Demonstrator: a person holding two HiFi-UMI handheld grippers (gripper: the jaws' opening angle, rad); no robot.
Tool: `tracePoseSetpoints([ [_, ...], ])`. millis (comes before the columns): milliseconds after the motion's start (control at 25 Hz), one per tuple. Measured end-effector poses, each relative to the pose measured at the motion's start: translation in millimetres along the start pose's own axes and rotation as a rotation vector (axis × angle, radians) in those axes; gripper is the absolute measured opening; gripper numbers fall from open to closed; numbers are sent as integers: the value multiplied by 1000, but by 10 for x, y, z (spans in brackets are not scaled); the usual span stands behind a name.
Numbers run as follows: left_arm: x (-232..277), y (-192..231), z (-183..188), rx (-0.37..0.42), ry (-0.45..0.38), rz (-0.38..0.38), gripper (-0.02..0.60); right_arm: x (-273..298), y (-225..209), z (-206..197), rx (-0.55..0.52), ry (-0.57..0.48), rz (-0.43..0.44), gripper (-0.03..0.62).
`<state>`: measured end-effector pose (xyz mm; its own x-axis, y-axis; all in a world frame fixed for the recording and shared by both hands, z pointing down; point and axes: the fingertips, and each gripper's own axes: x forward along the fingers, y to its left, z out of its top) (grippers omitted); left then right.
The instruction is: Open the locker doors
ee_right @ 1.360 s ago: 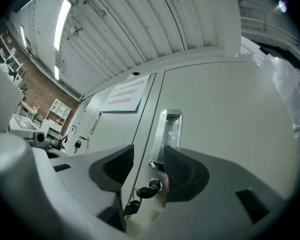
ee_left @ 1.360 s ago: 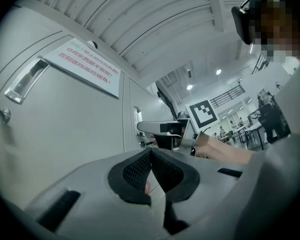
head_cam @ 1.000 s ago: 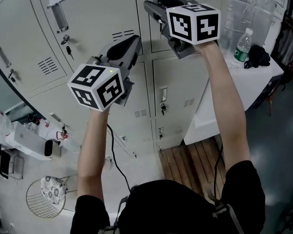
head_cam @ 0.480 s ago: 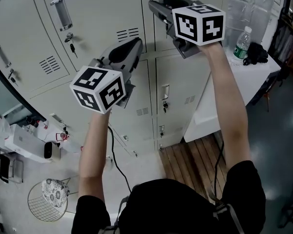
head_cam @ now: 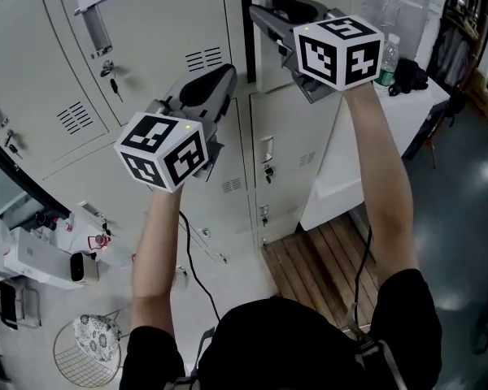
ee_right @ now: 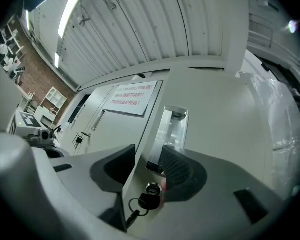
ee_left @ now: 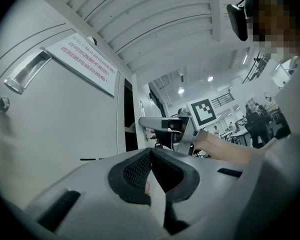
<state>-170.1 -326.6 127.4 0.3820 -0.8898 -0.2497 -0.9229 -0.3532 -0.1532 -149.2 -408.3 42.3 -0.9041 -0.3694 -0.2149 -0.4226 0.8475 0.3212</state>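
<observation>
Where the doors are: grey lockers (head_cam: 65, 149) fill the far side, ahead of two raised arms.
Right tool (head_cam: 264, 6) (ee_right: 147, 151): reaches the left edge of the upper right door (head_cam: 262, 65) (ee_right: 215, 119). Its jaws are closed on that edge, one behind it and the ribbed pad (ee_right: 177, 171) on the door's front.
Upper right door: ajar, with a dark gap (head_cam: 244, 15) along its left edge.
Lock (ee_right: 149, 189): just below the ribbed pad, with a key in it and a ring (ee_right: 133, 204) hanging.
Recessed handle (ee_right: 172, 126): just above the pad, on the same door.
Left tool (head_cam: 226, 73) (ee_left: 151, 153): lower than the right one and to its left, at the right edge of the upper left door (head_cam: 163, 31). The jaw tips meet. A pale strip lies between the pads nearer the camera, and I cannot tell what it is.
Upper left door: flush with its neighbours. It carries a bar handle (head_cam: 98, 29) (ee_left: 27, 70), vent slits (head_cam: 205, 58) and a notice (ee_left: 82, 64) in red print.
Lower right door (head_cam: 297, 165): closed, with a key hanging at its left edge (head_cam: 267, 171).
Bench (head_cam: 423, 112): white, to the right of the lockers, carrying a bottle (head_cam: 386, 55) and a dark bundle (head_cam: 407, 75).
Floor: wooden slats (head_cam: 325, 258) near right, a wire basket (head_cam: 89, 352) near left.
</observation>
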Motion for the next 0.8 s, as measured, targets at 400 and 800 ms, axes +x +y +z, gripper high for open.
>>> tracePoseSetpoints([
  [400, -10, -180, 31, -23, -20, -86, 18, -311, -1, 74, -29, 4, -71, 137],
  [800, 21, -398, 76, -48, -45, -173, 18, -602, -29, 131, -30, 38, -128, 140],
])
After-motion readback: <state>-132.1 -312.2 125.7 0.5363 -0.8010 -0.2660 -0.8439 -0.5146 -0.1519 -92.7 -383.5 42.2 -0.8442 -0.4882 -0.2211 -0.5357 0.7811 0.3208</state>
